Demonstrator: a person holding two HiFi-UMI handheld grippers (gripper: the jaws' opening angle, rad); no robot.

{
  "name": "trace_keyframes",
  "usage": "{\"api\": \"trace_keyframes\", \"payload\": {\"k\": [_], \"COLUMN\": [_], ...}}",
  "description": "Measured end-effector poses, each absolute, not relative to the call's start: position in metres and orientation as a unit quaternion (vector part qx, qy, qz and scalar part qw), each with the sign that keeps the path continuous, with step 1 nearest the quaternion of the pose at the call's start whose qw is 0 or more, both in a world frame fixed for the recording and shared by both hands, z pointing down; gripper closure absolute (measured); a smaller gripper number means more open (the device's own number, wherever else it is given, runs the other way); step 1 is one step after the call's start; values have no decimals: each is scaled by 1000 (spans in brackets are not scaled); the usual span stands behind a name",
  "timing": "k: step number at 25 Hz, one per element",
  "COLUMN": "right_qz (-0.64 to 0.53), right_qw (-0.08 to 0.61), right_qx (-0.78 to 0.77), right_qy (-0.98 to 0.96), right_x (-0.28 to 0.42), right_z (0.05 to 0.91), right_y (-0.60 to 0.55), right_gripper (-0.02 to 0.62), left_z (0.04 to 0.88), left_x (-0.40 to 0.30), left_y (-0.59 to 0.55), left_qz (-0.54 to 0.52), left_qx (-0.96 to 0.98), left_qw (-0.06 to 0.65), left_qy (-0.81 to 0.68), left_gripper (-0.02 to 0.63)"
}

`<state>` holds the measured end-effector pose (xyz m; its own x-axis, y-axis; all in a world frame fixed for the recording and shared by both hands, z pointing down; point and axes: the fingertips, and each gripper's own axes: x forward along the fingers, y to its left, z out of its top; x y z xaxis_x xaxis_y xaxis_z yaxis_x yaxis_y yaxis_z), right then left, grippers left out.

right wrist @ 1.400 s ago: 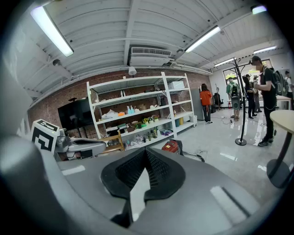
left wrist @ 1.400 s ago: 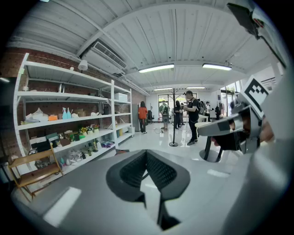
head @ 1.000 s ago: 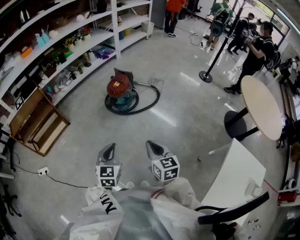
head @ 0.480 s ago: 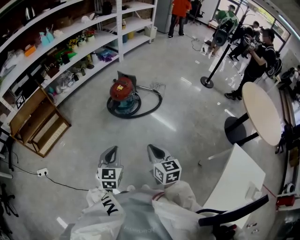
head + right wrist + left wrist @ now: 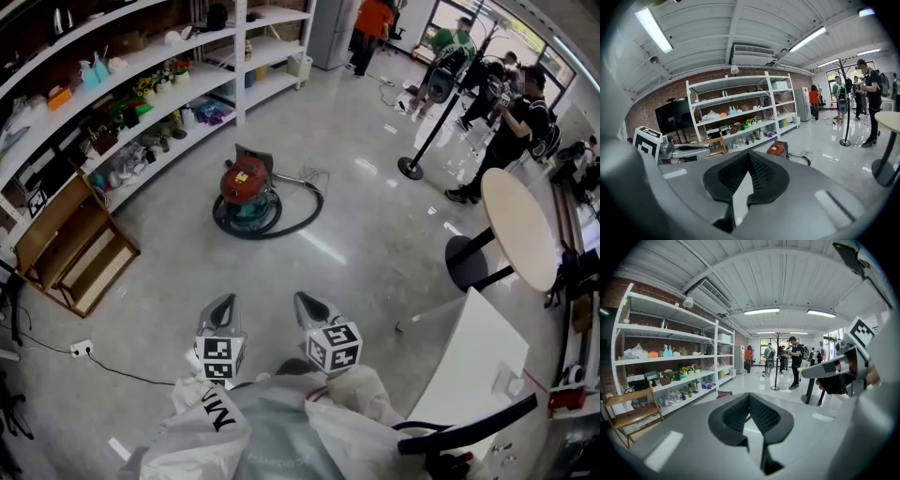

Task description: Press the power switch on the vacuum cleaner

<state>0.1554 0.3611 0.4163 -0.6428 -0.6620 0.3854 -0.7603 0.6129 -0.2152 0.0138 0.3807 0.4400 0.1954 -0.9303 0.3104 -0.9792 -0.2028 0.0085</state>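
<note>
The vacuum cleaner (image 5: 246,179) has a red top on a teal base and stands on the grey floor, with its black hose (image 5: 298,208) looped around it. It is well ahead of both grippers. My left gripper (image 5: 222,304) and right gripper (image 5: 306,301) are held side by side near my body, both shut and empty. In the right gripper view the vacuum cleaner (image 5: 777,149) shows just right of the shut jaw tips of the right gripper (image 5: 749,154). The left gripper (image 5: 750,396) hides nearly all of the vacuum cleaner (image 5: 723,393) in its own view.
White shelves (image 5: 122,89) full of small items line the left wall. A wooden rack (image 5: 70,246) leans below them. A power strip (image 5: 82,348) and its cable lie at the left. At the right are a round table (image 5: 521,227), a white board (image 5: 469,361) and a stand (image 5: 412,167). Several people stand at the back.
The view has shifted a little forward. Both grippers stay shut, side by side. The person in orange at the back has moved farther off.
</note>
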Motion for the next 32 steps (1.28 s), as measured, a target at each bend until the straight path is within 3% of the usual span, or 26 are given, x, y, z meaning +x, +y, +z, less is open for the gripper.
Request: {"api": "trace_keyframes", "payload": {"k": [32], "right_qz": [208], "right_qw": [137], "right_qx": [366], "right_qy": [-897], "right_x": [120], "right_z": [436], "right_y": [285], "right_gripper": [595], "left_z": [455], "left_x": [-23], "left_y": [316], "left_qz": [135], "left_qx": [740], "left_qw": [122], "left_qy": [-647], "left_gripper": [606]}}
